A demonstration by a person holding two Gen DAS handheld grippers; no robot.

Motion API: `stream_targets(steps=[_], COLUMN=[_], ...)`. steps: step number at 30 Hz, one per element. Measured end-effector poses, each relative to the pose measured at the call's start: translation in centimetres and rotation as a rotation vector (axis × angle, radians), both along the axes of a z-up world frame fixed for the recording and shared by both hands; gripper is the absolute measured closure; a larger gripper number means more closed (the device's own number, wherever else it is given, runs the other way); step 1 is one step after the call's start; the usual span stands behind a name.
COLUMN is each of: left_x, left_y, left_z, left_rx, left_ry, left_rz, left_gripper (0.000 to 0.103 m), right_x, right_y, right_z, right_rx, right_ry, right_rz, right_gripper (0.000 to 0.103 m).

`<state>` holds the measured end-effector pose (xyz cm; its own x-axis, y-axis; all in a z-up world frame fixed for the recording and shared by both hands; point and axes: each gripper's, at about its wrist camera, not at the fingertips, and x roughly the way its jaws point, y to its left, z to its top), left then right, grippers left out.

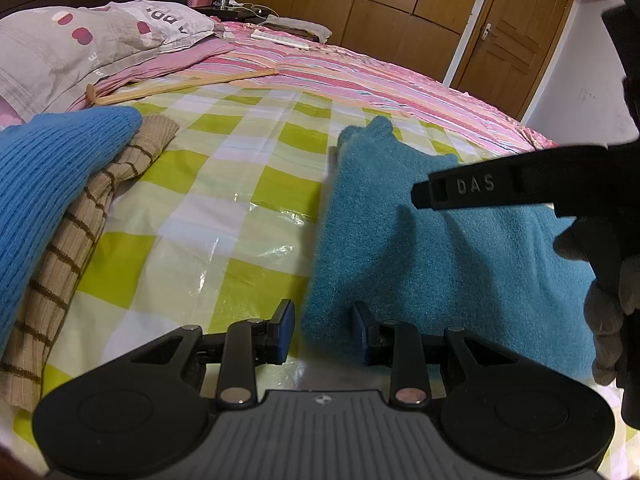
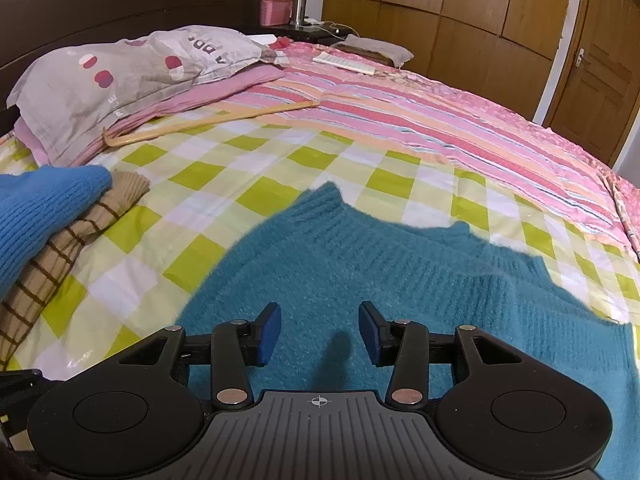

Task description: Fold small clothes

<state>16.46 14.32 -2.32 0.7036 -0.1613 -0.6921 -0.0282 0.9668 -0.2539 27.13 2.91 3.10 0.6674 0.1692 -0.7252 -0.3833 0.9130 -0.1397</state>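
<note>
On the checked bed sheet (image 2: 256,196), your teal sweater (image 2: 360,264) lies partly folded at near right, both your left gripper (image 1: 323,330) and right gripper (image 2: 319,330) gaping and empty above it; you probably need an edge grasp next.

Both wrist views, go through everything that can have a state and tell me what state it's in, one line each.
left gripper: open, empty, at the teal sweater's edge.
right gripper: open, empty, over the teal sweater.
teal sweater: lying flat on the checkered sheet.
blue knit: piled on the striped tan knit.
wooden hanger: bare, lying on the bed.
door: closed.
</note>
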Motion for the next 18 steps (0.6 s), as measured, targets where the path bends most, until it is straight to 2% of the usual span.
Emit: stream_targets(steps=[7, 18], left_x=[0.1, 0.2], left_y=[0.0, 0.1], left_z=[0.0, -0.1], left_rx=[-0.003, -0.007], left_ry=[0.001, 0.002], left_rz=[-0.001, -0.008], left_gripper=[0.066, 0.066], right_x=[0.9, 2.5], right_y=[1.2, 3.2], right_z=[0.5, 0.0], right_rx=[0.011, 0.032], right_ry=[0.007, 0.071], right_rz=[0.008, 0.026], right_gripper=[0.054, 0.046])
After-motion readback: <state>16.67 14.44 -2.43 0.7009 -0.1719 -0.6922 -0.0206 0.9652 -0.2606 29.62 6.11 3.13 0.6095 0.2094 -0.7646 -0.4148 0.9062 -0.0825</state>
